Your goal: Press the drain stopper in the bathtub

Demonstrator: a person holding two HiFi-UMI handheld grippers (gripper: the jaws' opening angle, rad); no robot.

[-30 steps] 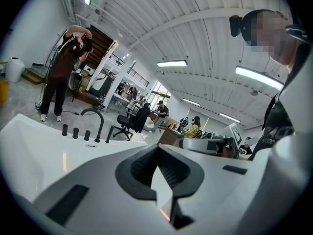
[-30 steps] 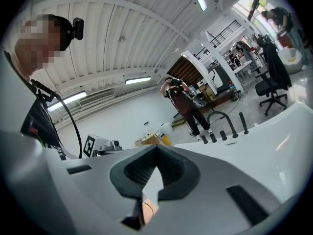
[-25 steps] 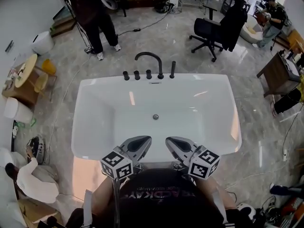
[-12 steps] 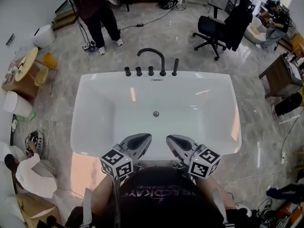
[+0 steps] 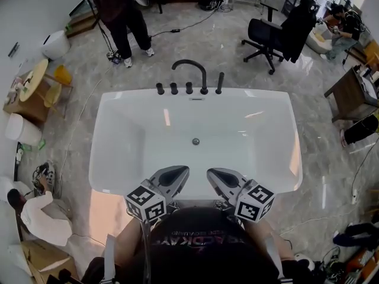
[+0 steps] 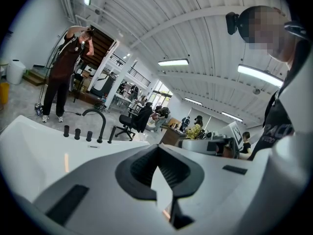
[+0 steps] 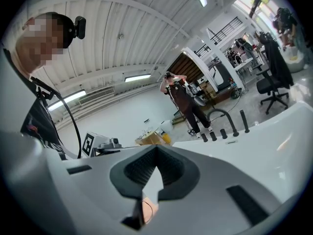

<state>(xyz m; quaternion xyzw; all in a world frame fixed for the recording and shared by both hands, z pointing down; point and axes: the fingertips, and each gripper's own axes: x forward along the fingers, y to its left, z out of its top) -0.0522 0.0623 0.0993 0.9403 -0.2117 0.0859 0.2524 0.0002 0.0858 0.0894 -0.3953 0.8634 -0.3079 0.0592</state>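
Observation:
A white bathtub (image 5: 118, 158) lies in front of me in the head view. Its small round drain stopper (image 5: 195, 141) sits in the middle of the tub floor. A black arched faucet (image 5: 190, 70) and a row of black knobs stand on the far rim. My left gripper (image 5: 176, 175) and right gripper (image 5: 218, 176) hover side by side over the near rim, well short of the stopper. Both are shut with nothing in them. The left gripper view shows its jaws (image 6: 157, 153) closed, with the tub (image 6: 34, 151) beyond. The right gripper view shows the same (image 7: 156, 153).
A person (image 5: 121, 16) stands beyond the faucet on the marble floor. A black office chair (image 5: 278, 31) is at the far right. A round side table (image 5: 29, 87) stands left of the tub, and a seated person (image 5: 35, 218) is at lower left. Cables run across the floor.
The head view has shifted a little, so the tub and faucet sit slightly lower in the picture. Both grippers stay in the same place, still shut.

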